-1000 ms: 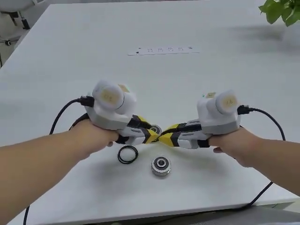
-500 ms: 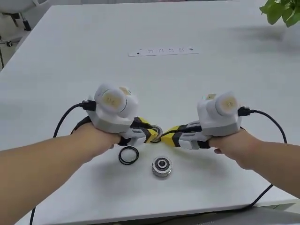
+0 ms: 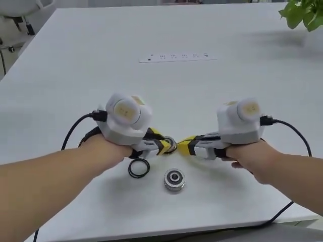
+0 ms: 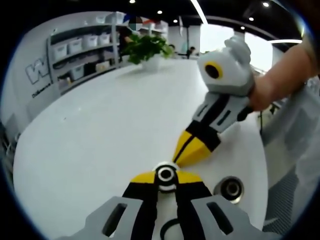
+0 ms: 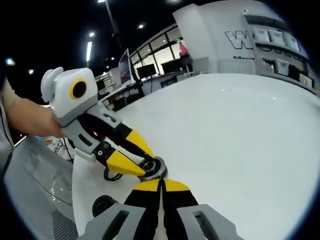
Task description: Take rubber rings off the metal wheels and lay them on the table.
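Metal wheel point(image 5: 152, 169) number one is clamped between the jaws of the left gripper point(image 4: 166, 179), likely steadied so the right gripper point(image 5: 160, 186) can strip its rubber ring. The right jaws are pressed together at the wheel's rim, and I cannot tell whether they pinch anything. Below both jaws on the desk point(image 3: 101, 75) lie a second wheel point(image 3: 174, 180), seemingly bare, and one loose ring point(image 3: 138, 168), possibly two overlapped.
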A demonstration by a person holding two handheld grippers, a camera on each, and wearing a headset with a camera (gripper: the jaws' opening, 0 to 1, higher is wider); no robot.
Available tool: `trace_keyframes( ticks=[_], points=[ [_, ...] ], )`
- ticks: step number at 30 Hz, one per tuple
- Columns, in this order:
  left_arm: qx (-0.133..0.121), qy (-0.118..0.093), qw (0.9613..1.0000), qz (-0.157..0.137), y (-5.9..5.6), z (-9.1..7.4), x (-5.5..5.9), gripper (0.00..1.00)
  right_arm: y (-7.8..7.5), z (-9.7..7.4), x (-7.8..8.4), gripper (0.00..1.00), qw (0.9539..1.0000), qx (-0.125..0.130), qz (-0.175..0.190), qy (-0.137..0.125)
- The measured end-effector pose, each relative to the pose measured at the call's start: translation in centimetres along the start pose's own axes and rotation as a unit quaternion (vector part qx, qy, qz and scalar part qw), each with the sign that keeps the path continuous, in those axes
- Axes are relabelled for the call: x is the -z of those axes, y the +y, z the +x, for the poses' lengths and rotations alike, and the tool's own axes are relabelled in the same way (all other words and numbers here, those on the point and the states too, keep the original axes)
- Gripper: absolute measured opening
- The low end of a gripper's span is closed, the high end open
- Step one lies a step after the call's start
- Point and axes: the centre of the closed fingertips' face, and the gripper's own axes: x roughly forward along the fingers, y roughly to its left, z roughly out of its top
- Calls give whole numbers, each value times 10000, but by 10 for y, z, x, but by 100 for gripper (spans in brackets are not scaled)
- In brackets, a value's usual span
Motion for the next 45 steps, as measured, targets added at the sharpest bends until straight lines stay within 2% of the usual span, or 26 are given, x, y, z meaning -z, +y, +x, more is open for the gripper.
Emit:
trace_keyframes(
  ticks=[10, 19, 38, 45],
  points=[
    [-48, 54, 10000, 0, -3, 2, 1, 13, 4, -1, -6, 0, 9997, -68, 146, -159],
    [-60, 89, 9999, 14, -3, 2, 1, 13, 3, -1, -7, 0, 9998, -45, 105, -139],
    [-75, 91, 9999, 30, -5, 1, 1, 13, 12, 3, -7, 0, 9998, -184, -3, -95],
    [-68, 92, 9999, 31, -6, 1, 1, 13, 13, 2, -8, 0, 9997, -221, 61, -130]
  ],
)
